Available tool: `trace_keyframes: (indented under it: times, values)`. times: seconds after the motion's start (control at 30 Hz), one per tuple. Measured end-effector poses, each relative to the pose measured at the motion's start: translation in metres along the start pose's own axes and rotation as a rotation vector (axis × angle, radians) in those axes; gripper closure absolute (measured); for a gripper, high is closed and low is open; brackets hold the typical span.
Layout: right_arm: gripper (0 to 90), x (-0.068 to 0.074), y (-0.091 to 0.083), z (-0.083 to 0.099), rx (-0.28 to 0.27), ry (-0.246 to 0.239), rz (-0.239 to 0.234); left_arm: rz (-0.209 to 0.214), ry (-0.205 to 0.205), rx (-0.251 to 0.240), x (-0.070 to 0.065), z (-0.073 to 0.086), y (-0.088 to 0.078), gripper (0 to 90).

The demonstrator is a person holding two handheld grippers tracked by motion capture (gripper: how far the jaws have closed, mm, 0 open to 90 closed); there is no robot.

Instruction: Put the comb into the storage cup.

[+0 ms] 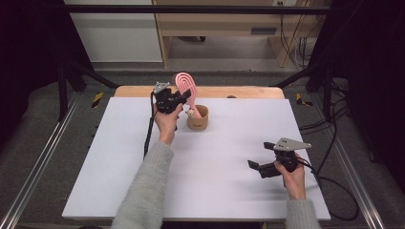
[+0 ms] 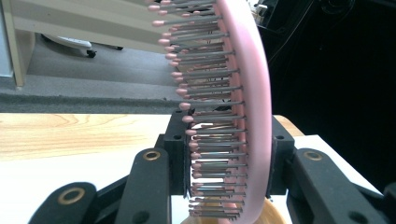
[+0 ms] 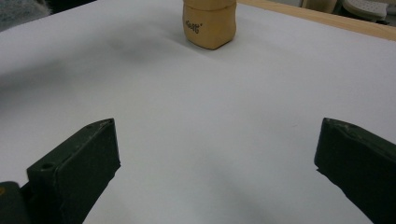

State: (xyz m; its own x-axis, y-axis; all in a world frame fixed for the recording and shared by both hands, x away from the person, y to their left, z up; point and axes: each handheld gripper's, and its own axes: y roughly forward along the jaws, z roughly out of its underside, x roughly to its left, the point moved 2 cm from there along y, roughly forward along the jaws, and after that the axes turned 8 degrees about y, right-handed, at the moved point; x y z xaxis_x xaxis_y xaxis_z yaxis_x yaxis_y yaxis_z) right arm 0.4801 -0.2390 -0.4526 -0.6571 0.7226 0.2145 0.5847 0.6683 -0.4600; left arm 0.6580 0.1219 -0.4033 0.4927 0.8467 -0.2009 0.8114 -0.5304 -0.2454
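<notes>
My left gripper (image 2: 224,158) clamps the pink hairbrush (image 2: 233,102) upright above the cup (image 1: 197,118); my right gripper (image 3: 217,154) hangs open, nothing between its jaws.

Pink hairbrush (image 1: 185,86) upright, handle in tan cup (image 1: 198,120).

We lose the pink hairbrush (image 2: 243,116) handle inside the tan cup (image 1: 197,118) near the desk's far edge; the cup's top is cut off in the right gripper view.
</notes>
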Motion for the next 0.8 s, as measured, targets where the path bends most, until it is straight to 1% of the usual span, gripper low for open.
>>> trace_keyframes:
  times: [0.5,0.67,0.8]
  values:
    - [0.5,0.0,0.0,0.0,0.001,0.0,-0.001,-0.016,-0.009,0.0,0.007,0.002,-0.003,60.6]
    - [0.5,0.0,0.0,0.0,0.001,0.001,0.0,-0.019,-0.015,0.006,0.01,0.004,-0.004,60.1]
    - [0.5,0.0,0.0,0.0,0.003,0.001,0.001,-0.026,-0.011,0.013,0.013,0.004,-0.006,59.5]
